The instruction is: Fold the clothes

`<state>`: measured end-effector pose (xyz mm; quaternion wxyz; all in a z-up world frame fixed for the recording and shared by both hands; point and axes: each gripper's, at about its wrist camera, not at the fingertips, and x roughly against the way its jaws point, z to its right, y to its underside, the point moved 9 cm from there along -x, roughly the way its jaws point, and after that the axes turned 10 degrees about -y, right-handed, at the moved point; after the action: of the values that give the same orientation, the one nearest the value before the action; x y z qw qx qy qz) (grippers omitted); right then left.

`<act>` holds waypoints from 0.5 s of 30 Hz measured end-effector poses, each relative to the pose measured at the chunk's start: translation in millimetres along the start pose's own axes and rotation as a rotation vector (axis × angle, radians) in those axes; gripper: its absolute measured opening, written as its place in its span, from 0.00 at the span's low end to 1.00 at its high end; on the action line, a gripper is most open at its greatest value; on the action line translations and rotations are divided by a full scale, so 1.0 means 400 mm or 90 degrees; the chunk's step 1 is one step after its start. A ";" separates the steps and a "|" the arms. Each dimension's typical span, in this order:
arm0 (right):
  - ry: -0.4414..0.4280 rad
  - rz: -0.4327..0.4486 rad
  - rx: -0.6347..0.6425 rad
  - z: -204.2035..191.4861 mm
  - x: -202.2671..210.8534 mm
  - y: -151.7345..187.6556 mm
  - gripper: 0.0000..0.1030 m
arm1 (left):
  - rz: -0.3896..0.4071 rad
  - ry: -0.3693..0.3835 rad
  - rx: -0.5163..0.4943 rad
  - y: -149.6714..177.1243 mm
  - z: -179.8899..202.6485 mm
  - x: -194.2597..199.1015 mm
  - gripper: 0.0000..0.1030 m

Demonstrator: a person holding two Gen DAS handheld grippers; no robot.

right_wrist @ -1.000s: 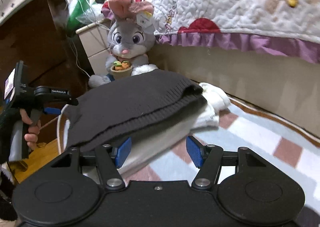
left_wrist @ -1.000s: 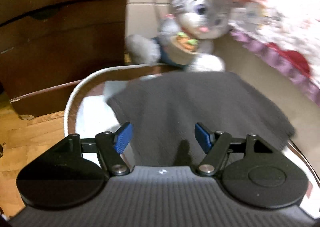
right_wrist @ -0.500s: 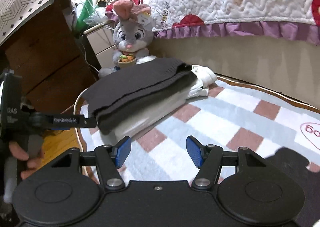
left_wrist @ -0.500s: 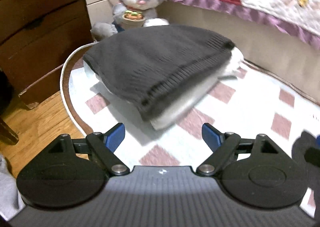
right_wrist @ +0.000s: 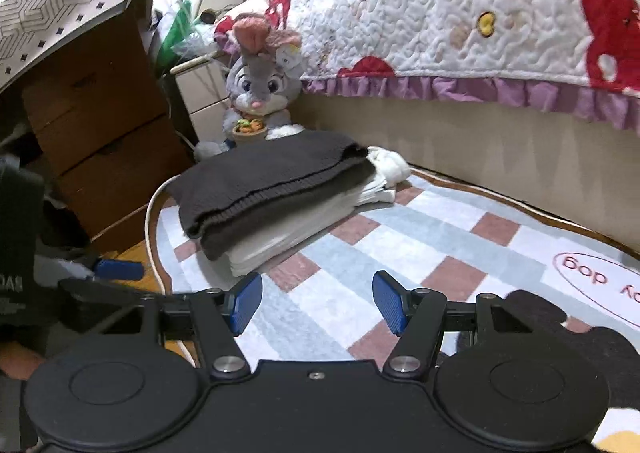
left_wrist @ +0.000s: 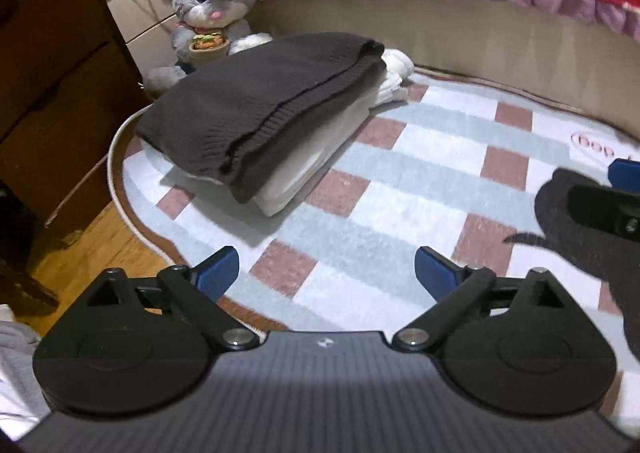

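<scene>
A folded dark knit sweater (left_wrist: 256, 101) (right_wrist: 264, 181) lies on top of a folded white garment (left_wrist: 312, 157) (right_wrist: 296, 229), stacked at the far left of the checked rug (left_wrist: 420, 157) (right_wrist: 440, 229). My left gripper (left_wrist: 326, 273) hangs over the rug well short of the stack, its jaws opening wide with nothing between them. My right gripper (right_wrist: 318, 301) is also back from the stack, open and empty. A second dark garment (left_wrist: 580, 237) (right_wrist: 560, 325) lies on the rug near the right gripper, whose finger shows at the left wrist view's right edge.
A grey stuffed rabbit (left_wrist: 212, 13) (right_wrist: 260, 93) sits behind the stack against the bed base. A quilted bedspread (right_wrist: 460, 13) overhangs the bed. A brown wooden dresser (left_wrist: 52, 65) (right_wrist: 96, 141) stands at left on the wood floor (left_wrist: 92, 253).
Both grippers have pulled back from the stack, which now looks smaller and farther off. The left gripper's jaws have spread wider and its view has rolled level. The right gripper's gap is unchanged.
</scene>
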<state>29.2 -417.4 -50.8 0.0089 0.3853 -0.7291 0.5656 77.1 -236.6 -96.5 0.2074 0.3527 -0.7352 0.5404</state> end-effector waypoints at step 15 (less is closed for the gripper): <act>0.040 -0.037 -0.064 0.043 0.048 0.093 0.66 | 0.014 -0.014 -0.025 0.048 0.038 0.081 0.93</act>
<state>1.7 -440.2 -78.7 0.0676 0.3875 -0.7443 0.5397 42.5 -257.3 -91.9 0.1997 0.3465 -0.7518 0.5243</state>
